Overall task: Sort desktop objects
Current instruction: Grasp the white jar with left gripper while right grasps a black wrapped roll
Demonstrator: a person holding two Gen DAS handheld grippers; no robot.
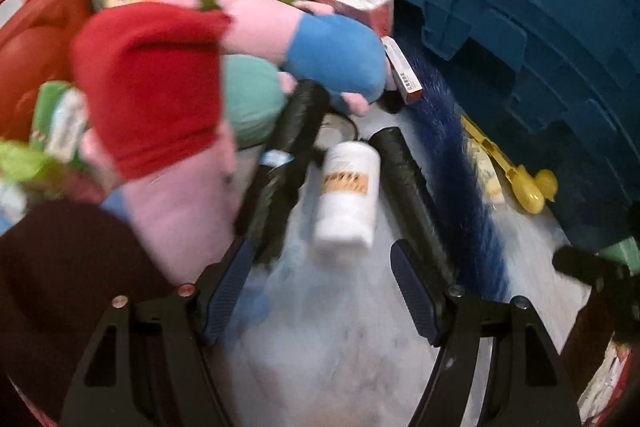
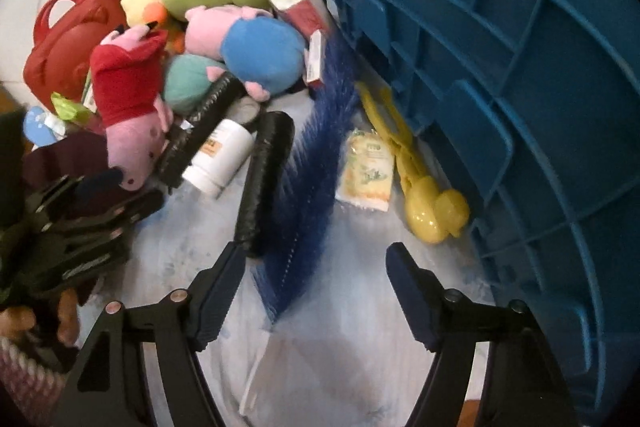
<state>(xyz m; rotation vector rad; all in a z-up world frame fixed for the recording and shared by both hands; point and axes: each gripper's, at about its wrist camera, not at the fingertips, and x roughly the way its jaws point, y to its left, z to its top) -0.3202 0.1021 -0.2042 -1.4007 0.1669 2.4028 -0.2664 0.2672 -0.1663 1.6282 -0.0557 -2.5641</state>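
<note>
Desktop objects lie in a heap in the upper left of both views, beside the blue crate [image 2: 500, 67] at the right. For a good step I would pick one loose piece at the edge, not the tangled plush. The white bottle [image 1: 348, 195] lies on its side in the middle of the left wrist view, between two black rollers. The left gripper [image 1: 320, 287] stands about half open and empty, so lower it squarely over the bottle. The right gripper [image 2: 314, 287] is also apart and holds nothing; the blue brush [image 2: 316, 167] lies just ahead of it
</note>
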